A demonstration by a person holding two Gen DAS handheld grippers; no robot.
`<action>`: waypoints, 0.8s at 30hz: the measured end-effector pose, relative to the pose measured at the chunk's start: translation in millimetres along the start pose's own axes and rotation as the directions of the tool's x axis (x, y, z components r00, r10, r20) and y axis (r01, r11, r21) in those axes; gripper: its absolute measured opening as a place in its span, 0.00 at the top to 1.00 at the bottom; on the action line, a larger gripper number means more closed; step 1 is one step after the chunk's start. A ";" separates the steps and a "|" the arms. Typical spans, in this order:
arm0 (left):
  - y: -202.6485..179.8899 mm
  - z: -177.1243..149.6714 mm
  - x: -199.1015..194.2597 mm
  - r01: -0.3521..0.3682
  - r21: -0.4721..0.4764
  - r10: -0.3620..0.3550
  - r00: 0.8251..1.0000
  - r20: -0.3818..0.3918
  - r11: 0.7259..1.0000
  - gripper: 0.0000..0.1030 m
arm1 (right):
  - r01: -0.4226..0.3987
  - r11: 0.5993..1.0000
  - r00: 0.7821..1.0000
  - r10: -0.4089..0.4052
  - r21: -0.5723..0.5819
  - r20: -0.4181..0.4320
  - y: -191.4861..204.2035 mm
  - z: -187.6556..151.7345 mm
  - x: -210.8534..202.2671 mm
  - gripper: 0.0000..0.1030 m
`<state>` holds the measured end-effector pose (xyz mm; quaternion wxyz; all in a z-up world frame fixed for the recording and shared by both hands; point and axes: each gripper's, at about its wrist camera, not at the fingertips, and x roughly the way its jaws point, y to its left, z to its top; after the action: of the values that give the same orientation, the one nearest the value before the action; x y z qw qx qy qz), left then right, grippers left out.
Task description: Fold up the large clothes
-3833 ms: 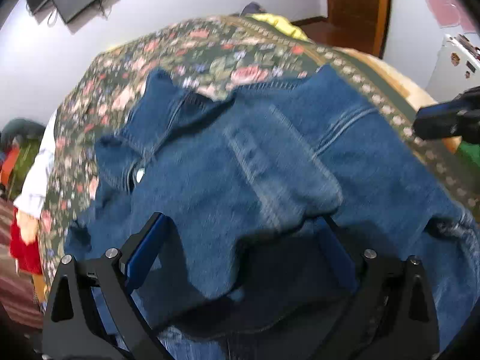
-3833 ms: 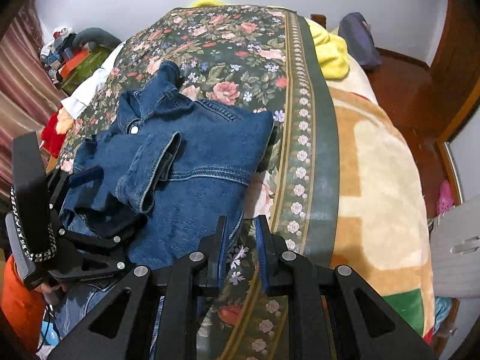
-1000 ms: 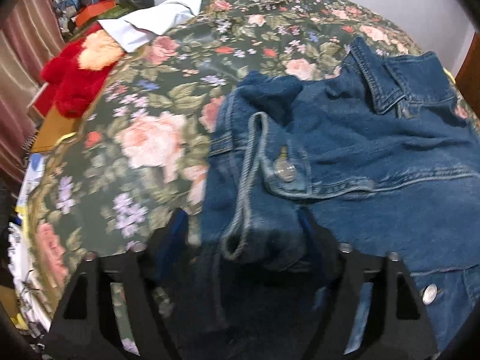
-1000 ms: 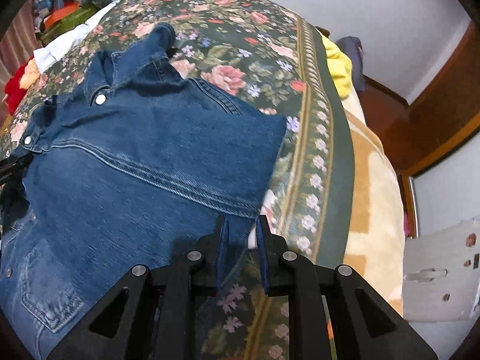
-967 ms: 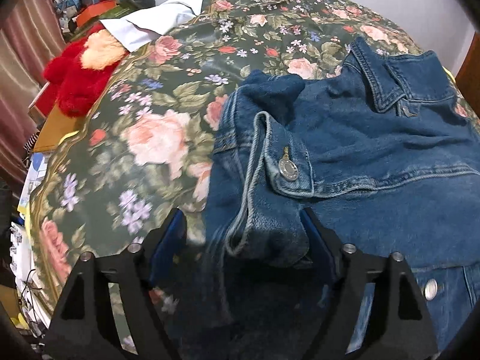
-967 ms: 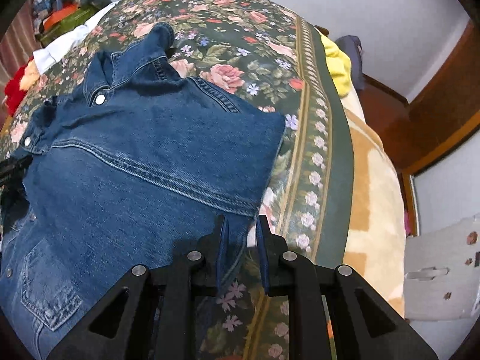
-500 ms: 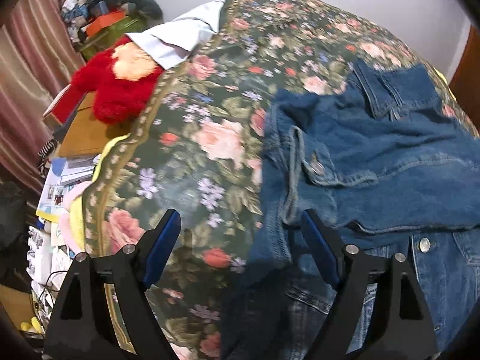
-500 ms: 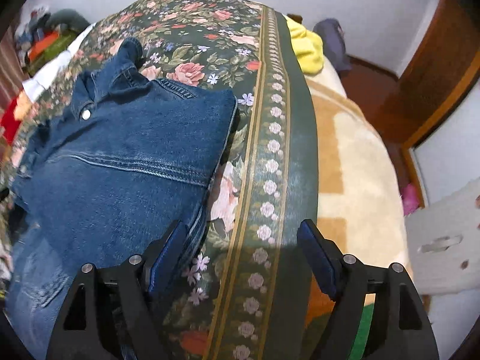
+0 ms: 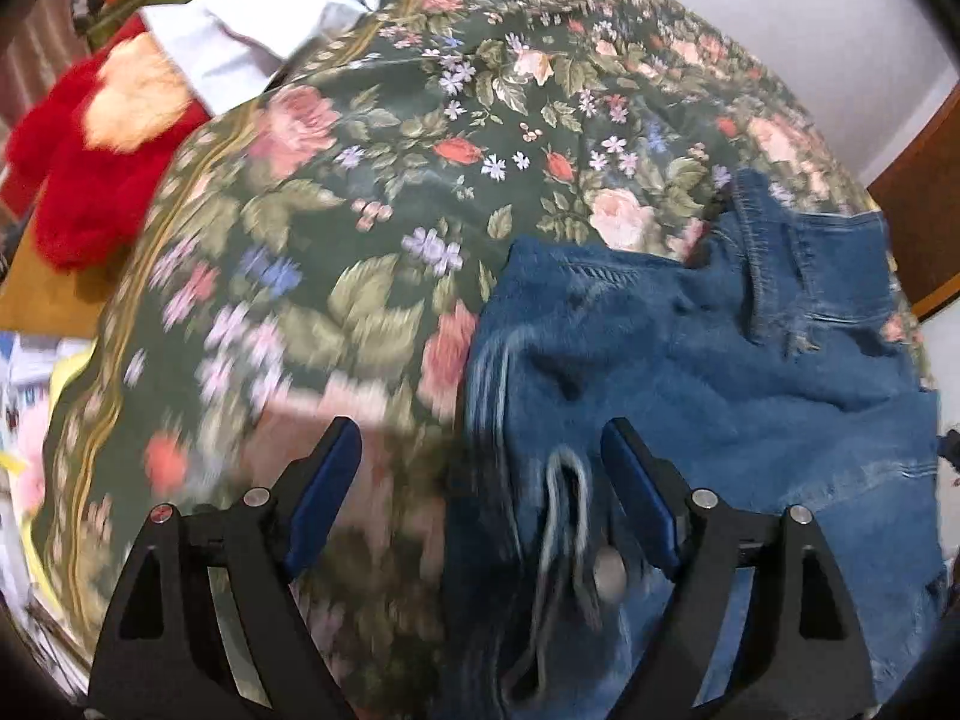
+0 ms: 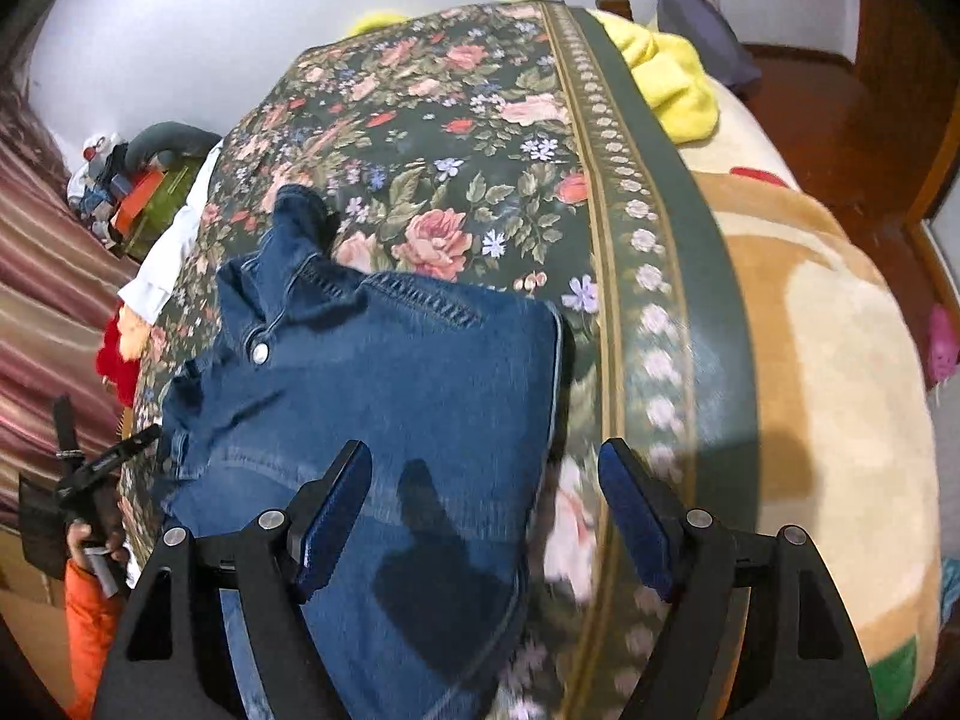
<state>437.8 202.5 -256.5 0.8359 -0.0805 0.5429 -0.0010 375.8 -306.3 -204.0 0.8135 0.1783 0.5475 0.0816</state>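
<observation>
A blue denim jacket (image 10: pixel 390 390) lies folded on the floral bedspread (image 10: pixel 480 150), collar toward the far side. My right gripper (image 10: pixel 480 504) hovers open above the jacket's near right edge, its blue pads clear of the cloth. In the left wrist view, the jacket (image 9: pixel 720 372) fills the right side. A blurred cuff with a metal button (image 9: pixel 606 570) lies low between the fingers of my left gripper (image 9: pixel 480 480), which is open. The left gripper (image 10: pixel 90 468) also shows at the far left of the right wrist view, held by a hand.
A red plush toy (image 9: pixel 78 180) and a white cloth (image 9: pixel 252 42) lie off the bed's left side. Yellow fabric (image 10: pixel 678 78) and a dark bag (image 10: pixel 702 36) sit at the far right. A beige blanket (image 10: pixel 840 360) covers the bed's right part, with wooden floor beyond.
My right gripper opened, let go of the jacket's edge and rolled. My left gripper shifted sideways over the sleeve cuff, still open; its view is now blurred.
</observation>
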 end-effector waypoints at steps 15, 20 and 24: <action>-38.2 31.4 16.2 -0.130 0.086 0.121 0.987 0.104 0.988 0.82 | 0.099 0.969 0.995 -0.096 -0.226 0.028 48.1 21.7 48.7 0.71; -16.6 34.1 -32.1 -0.053 0.000 0.052 0.980 0.194 0.999 0.83 | 0.132 0.942 0.991 -0.120 -0.309 0.057 76.4 46.8 53.1 0.80; 1.2 39.2 -39.3 -0.087 -0.021 0.090 0.976 0.200 0.996 0.83 | 0.104 0.948 0.995 -0.099 -0.299 0.032 88.2 72.2 72.7 0.80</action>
<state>457.2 212.4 -205.3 0.8852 -0.0608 0.4587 0.0476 475.8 -215.5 -208.8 0.8388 0.0247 0.5304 0.1203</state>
